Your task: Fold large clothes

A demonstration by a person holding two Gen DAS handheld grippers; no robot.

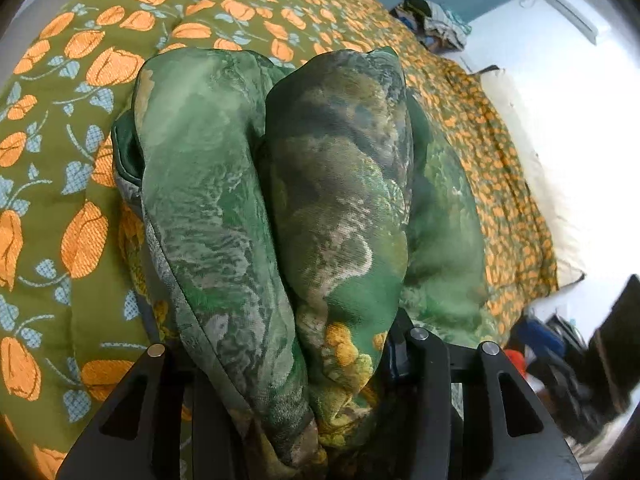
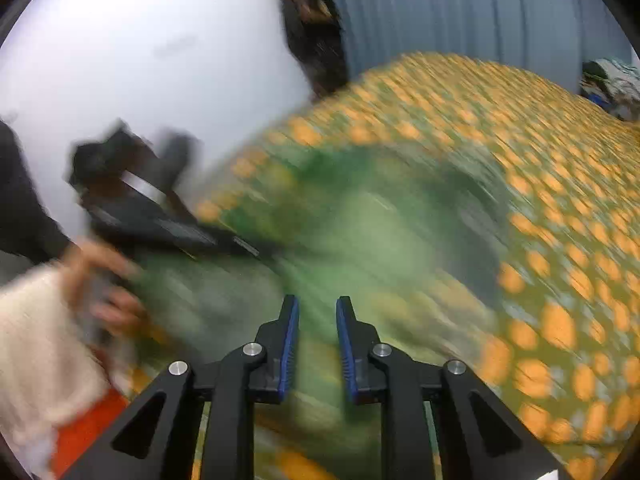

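The green garment (image 1: 304, 208) lies bunched on the bed (image 1: 60, 128), two thick folds running between the left gripper (image 1: 292, 380) fingers, which grasp it. The right gripper (image 2: 317, 344) is released, empty. Better lay the folds flat before letting go.

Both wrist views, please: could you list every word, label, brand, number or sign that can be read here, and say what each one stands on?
None can be read.
Green patterned garment: a printed picture only, no lettering.
Floral bedspread: orange flowers and blue leaves, no text.
Right wrist view: motion blur throughout; the pale strip on the left gripper's black body is too blurred to tell whether it is a label.
Right gripper: no markings visible.
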